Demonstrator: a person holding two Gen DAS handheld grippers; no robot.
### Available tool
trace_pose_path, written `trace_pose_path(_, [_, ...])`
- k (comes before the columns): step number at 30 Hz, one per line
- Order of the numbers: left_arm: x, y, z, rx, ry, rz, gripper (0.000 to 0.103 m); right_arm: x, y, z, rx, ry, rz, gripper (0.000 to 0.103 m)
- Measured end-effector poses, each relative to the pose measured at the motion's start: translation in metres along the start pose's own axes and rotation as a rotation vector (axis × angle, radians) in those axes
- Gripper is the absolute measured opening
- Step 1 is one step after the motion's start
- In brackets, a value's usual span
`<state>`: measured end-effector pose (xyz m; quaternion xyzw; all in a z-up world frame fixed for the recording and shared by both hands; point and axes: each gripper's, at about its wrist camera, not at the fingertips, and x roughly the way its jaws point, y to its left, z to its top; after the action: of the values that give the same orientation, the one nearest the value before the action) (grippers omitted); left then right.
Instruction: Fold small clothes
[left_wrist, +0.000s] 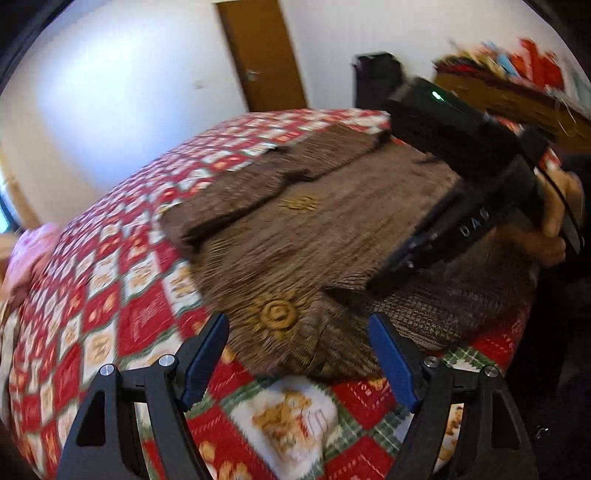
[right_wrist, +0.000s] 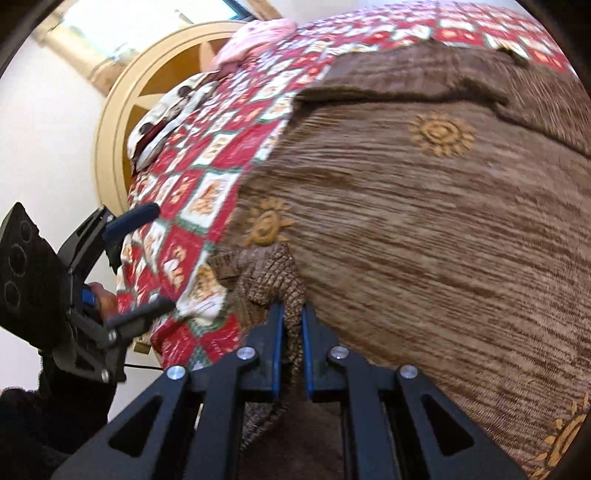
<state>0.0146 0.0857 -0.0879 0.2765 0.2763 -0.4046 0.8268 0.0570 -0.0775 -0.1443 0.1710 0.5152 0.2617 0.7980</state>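
Observation:
A brown knitted garment (left_wrist: 321, 236) with gold sun motifs lies spread on a red, white and green patterned bedspread (left_wrist: 110, 306). My left gripper (left_wrist: 299, 354) is open and empty, just short of the garment's near edge. It also shows at the left in the right wrist view (right_wrist: 147, 258), jaws apart. My right gripper (right_wrist: 291, 321) is shut on a bunched ribbed edge of the brown garment (right_wrist: 424, 240). In the left wrist view the right gripper (left_wrist: 391, 273) reaches onto the garment from the right.
A pink cloth (left_wrist: 29, 254) lies at the far end of the bed, near a white spotted item (right_wrist: 166, 114). A rounded cream headboard (right_wrist: 118, 110) stands behind. A wooden door (left_wrist: 262, 51), a black object (left_wrist: 376, 74) and a cluttered shelf (left_wrist: 517, 81) line the wall.

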Motion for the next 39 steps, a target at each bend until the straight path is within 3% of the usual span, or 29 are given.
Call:
trace_pose_path(2, [0.01,-0.001,0.003,0.03,0.015,-0.025,0.079,0.001,-0.007,0.001,0.035,0.003,0.015,0.018])
trace_pose_path(9, [0.04,-0.007,0.007,0.124,0.088,-0.118,0.079,-0.003,-0.024,0.009,0.11,-0.004,0.1,0.043])
trace_pose_path(15, [0.057,-0.03,0.003,0.27,0.131,-0.147,0.079,0.005,-0.016,0.016,0.062,0.006,0.088,0.045])
trace_pose_path(17, [0.058,-0.03,0.003,0.277,0.131,-0.155,0.079,0.009,-0.011,0.019,0.023,0.011,0.057,0.044])
trace_pose_path(18, [0.057,-0.03,0.003,0.276,0.124,-0.161,0.079,0.01,-0.009,0.02,0.004,0.013,0.043,0.038])
trace_pose_path(19, [0.057,-0.029,0.003,0.274,0.121,-0.163,0.079,0.011,-0.008,0.019,-0.015,0.02,0.03,0.026])
trace_pose_path(21, [0.057,-0.03,0.005,0.279,0.121,-0.166,0.079,0.014,-0.008,0.02,-0.025,0.042,0.037,0.017])
trace_pose_path(27, [0.055,-0.034,0.011,0.338,0.089,-0.185,0.079,-0.002,0.004,0.019,-0.037,0.042,0.285,0.015])
trace_pose_path(29, [0.053,-0.037,0.013,0.357,0.046,-0.179,0.079,-0.011,0.016,0.018,-0.075,0.045,0.356,0.013])
trace_pose_path(32, [0.043,-0.04,0.016,0.335,-0.055,-0.219,0.078,-0.018,0.028,0.022,-0.118,0.05,0.387,0.013])
trace_pose_path(34, [0.045,-0.042,0.017,0.325,-0.052,-0.265,0.068,-0.018,0.03,0.025,-0.123,0.039,0.386,0.013])
trace_pose_path(35, [0.049,-0.044,0.017,0.333,-0.034,-0.254,0.048,-0.019,0.028,0.029,-0.116,0.027,0.368,0.013])
trace_pose_path(36, [0.056,-0.045,0.016,0.339,0.001,-0.221,0.036,-0.018,0.026,0.03,-0.108,0.013,0.349,0.013])
trace_pose_path(37, [0.061,-0.044,0.014,0.327,0.026,-0.202,0.036,-0.021,0.021,0.032,-0.09,-0.012,0.322,0.016])
trace_pose_path(39, [0.059,-0.034,0.014,0.252,0.019,-0.244,0.036,-0.029,0.009,0.035,-0.045,-0.061,0.272,0.016])
